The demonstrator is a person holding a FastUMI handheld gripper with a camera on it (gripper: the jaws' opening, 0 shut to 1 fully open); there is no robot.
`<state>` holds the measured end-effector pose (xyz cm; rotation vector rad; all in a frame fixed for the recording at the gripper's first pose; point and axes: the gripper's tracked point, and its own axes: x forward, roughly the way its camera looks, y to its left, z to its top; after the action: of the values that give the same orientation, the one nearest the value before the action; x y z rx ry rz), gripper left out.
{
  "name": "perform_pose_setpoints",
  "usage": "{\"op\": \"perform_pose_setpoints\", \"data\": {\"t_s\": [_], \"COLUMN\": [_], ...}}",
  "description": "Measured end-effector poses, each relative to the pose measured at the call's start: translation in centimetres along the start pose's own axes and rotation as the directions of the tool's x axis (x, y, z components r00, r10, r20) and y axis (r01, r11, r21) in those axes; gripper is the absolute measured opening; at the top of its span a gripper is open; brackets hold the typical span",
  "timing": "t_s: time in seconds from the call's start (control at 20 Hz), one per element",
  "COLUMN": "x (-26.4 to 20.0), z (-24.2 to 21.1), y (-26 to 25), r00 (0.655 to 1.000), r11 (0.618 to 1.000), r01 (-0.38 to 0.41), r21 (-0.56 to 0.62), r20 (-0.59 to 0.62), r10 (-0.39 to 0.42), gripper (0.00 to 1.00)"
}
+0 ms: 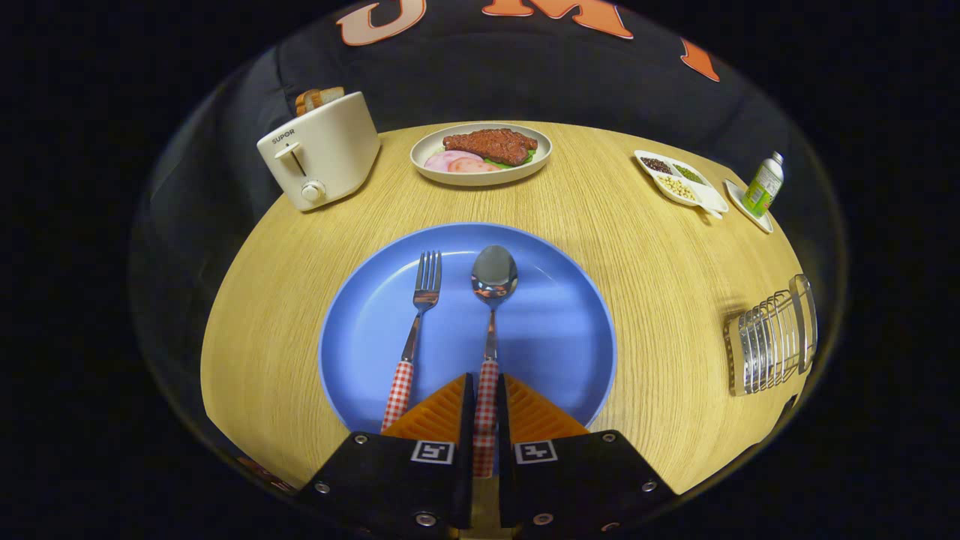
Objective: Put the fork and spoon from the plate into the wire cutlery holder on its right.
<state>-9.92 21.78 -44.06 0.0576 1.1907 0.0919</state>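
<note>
Your hand-held gripper [485, 397] low over the plate [555, 337], both fingers clenched on the spoon [492, 300] handle, fork [420, 315] alongside

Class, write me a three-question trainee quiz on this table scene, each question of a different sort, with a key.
1. True or false: the tool is shut on the spoon handle.
2. Which lies left of the spoon on the blue plate? A) knife B) fork C) chopsticks
3. Fill in: bread sticks out of the ____.

Key: 1 true; 2 B; 3 toaster. The holder stands right of the plate, with no cutlery in it yet.
</note>
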Motion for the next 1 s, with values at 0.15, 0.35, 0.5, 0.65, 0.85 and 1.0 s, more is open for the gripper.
{"op": "perform_pose_setpoints", "data": {"t_s": [0.15,0.35,0.5,0.65,0.85,1.0], "x": [-1.1,-3.7,-5.9,-8.5,-11.4,-13.1], "z": [1.1,2.9,3.8,4.8,5.7,5.8], "y": [-0.6,-2.6,-4.8,-7.3,-10.9,-15.0], "r00": [1.000,0.998,0.998,0.997,0.995,0.996], "r11": [0.999,0.999,0.999,0.999,0.995,0.986], "r01": [-0.012,-0.019,-0.012,-0.011,-0.050,-0.062], "r21": [0.033,0.032,0.029,0.038,0.087,0.153], "r20": [0.023,0.056,0.061,0.080,0.090,0.068], "r10": [0.011,0.017,0.011,0.008,0.042,0.052], "gripper": [0.09,0.08,0.08,0.08,0.08,0.08]}}
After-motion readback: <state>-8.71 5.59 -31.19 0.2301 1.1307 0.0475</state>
